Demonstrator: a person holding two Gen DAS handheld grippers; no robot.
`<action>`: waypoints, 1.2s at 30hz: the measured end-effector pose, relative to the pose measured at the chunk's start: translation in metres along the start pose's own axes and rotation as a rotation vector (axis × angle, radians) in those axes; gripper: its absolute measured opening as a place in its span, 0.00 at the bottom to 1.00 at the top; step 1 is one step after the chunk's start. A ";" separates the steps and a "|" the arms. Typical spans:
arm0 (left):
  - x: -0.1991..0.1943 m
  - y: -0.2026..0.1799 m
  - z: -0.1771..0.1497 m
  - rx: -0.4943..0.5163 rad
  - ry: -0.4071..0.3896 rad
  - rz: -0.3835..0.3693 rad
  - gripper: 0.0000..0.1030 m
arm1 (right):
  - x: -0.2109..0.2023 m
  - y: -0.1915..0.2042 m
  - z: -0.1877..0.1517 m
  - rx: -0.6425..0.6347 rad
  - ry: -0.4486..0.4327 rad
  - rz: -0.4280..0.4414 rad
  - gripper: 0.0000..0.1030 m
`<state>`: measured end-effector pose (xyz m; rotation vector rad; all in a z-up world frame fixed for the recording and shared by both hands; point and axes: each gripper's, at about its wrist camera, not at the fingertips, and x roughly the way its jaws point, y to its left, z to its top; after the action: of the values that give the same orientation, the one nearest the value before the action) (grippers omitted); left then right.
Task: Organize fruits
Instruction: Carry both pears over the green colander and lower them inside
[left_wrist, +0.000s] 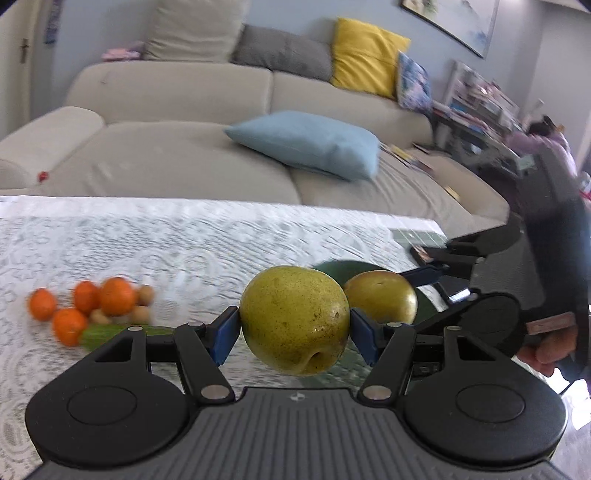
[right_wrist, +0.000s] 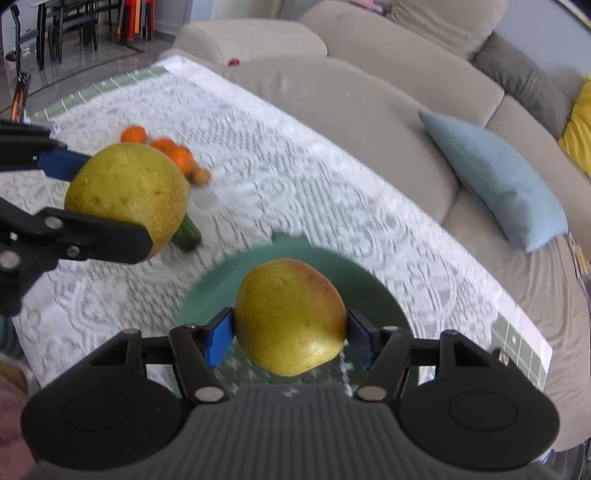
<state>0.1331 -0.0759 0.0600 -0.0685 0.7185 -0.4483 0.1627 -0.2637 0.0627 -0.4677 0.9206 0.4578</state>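
Item, two pears aloft: left gripper (left_wrist: 294, 328) pinching the green pear (left_wrist: 294, 319), right gripper (right_wrist: 290, 332) pinching the blushed pear (right_wrist: 290, 315) over the plate (right_wrist: 373, 291); we should lower each gently, apart, before releasing

Beige sectional sofa (left_wrist: 177, 122) fills the back, light-blue cushion (left_wrist: 306, 142) on the seat at 1 o'clock, yellow cushion (left_wrist: 365, 55) and grey cushion (left_wrist: 284, 51) against the backrest at 12. Framed picture (left_wrist: 454, 22) on pale blue wall at 1 o'clock, cluttered shelf (left_wrist: 476, 99) at 2. White lace tablecloth (left_wrist: 177, 243) covers the table; dark chairs (right_wrist: 66, 29) on glossy floor at 11 in the right view.
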 end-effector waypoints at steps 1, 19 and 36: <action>0.005 -0.004 0.001 0.005 0.014 -0.016 0.72 | 0.002 -0.002 -0.003 -0.006 0.013 -0.002 0.61; 0.064 -0.027 -0.001 0.001 0.169 0.012 0.72 | 0.051 -0.011 -0.018 -0.131 0.167 0.086 0.61; 0.082 -0.042 0.005 -0.053 0.195 0.163 0.72 | 0.081 -0.011 -0.016 -0.168 0.245 0.163 0.61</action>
<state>0.1755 -0.1484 0.0220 -0.0154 0.9204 -0.2820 0.2012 -0.2671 -0.0107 -0.6133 1.1670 0.6397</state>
